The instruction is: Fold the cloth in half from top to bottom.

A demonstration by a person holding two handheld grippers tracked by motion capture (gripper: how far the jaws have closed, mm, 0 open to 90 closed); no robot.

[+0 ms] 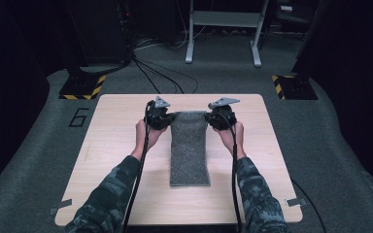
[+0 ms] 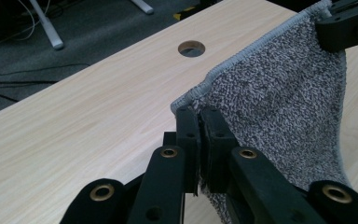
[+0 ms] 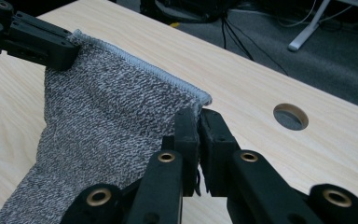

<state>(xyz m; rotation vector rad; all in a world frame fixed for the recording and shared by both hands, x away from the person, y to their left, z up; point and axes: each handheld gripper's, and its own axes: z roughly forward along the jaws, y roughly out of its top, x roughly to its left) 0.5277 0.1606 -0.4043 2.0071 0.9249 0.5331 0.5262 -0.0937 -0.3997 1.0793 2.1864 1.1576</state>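
The room beyond the tabletop [image 1: 126, 194] is dark; carpet, cables and a grey stand's legs [image 1: 222, 43] are all that come through. A round hole [image 2: 191, 48] pierces the wood past the fingers. The towel [image 1: 189, 150] hangs between both grippers, its near end resting flat. Left gripper [image 2: 199, 122] and right gripper [image 3: 198, 122] each pinch a far corner, hiding it.

Bare table [image 1: 121, 145] lay open left and right of the towel [image 1: 189, 150], and along the near edge. The towel's far end was lifted and stretched between the left gripper [image 1: 167, 119] and right gripper [image 1: 211, 118], blocking any straight pass between them. Beyond it, table stayed open up to the cable hole [image 2: 191, 48]. Forearms crossed both near-side lanes.
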